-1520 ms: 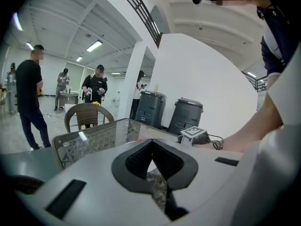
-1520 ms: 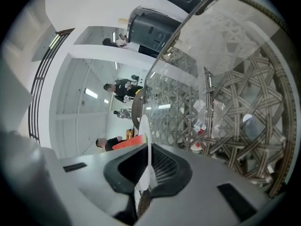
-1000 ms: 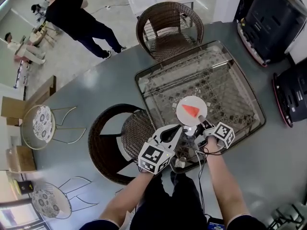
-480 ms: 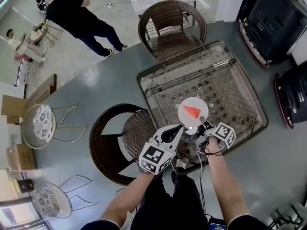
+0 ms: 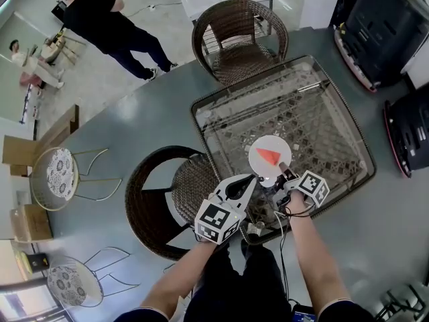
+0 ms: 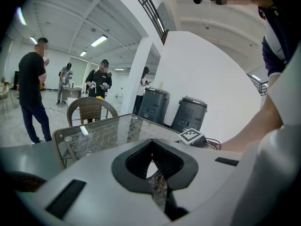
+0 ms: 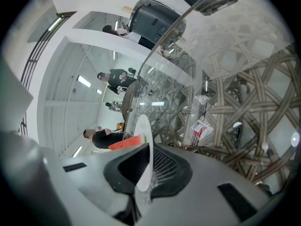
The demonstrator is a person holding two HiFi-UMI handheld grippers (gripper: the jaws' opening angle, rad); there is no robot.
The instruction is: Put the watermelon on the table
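**Head view.** The right gripper (image 5: 281,175) is clamped on the near rim of a white plate (image 5: 276,143). The plate lies over the glass top of the wicker table (image 5: 315,106), toward its near edge. On the plate is the watermelon (image 5: 267,156), a red wedge. I cannot tell from here whether the plate rests on the glass or is held just above it. The left gripper (image 5: 251,179) is just beside the plate's near-left edge and carries nothing. The only markings are the black-and-white square patterns on the left cube (image 5: 216,220) and the right cube (image 5: 313,188).

**Left gripper view.** The left gripper (image 6: 151,143) has its tips drawn together, with nothing between the dark pads (image 6: 136,161). Beyond them are the table (image 6: 94,135) and the right gripper's marker cube (image 6: 191,136). Two grey bins (image 6: 155,105) stand against the wall behind.

**Right gripper view.** The right gripper (image 7: 146,166) is closed on the plate (image 7: 142,131). The plate shows edge-on, pinched between the ribbed pads (image 7: 164,166). The watermelon (image 7: 126,142) sits on the plate's face just past the jaws, its green rind toward the plate. The table's woven frame (image 7: 235,102) shows under the glass. A small packet with red print (image 7: 202,126) lies among the weave, and its writing is too small to read.
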